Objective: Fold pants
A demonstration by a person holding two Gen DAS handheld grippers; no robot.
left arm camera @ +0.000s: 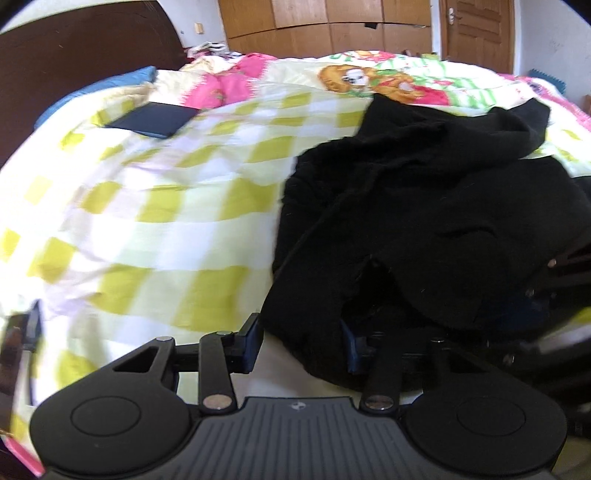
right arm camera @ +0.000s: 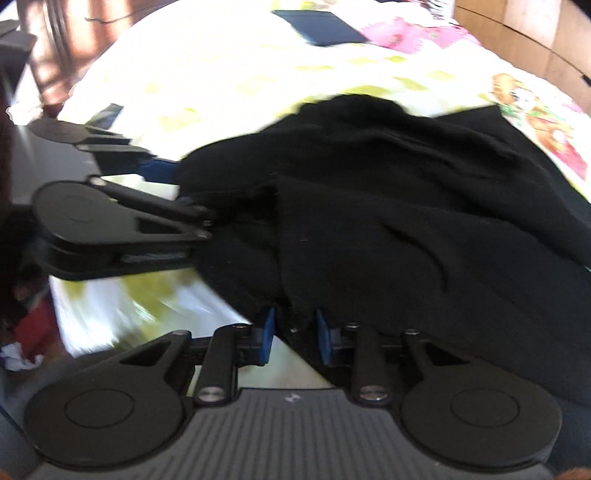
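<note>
Gripping black pants point(left arm camera: 424, 221) atop checkered bedspread point(left arm camera: 166, 221)

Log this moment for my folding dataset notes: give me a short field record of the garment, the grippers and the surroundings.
garment: black pants, crumpled, not yet folded flat
surface: bed with yellow-checked quilt
left gripper: jaws apart, pants edge lying between the fingers
right gripper: jaws apart, cloth edge between the blue pads
other item: dark flat case on the quilt, apart from the pants
background: wooden wardrobe, door
image quality: motion blur in both views
</note>
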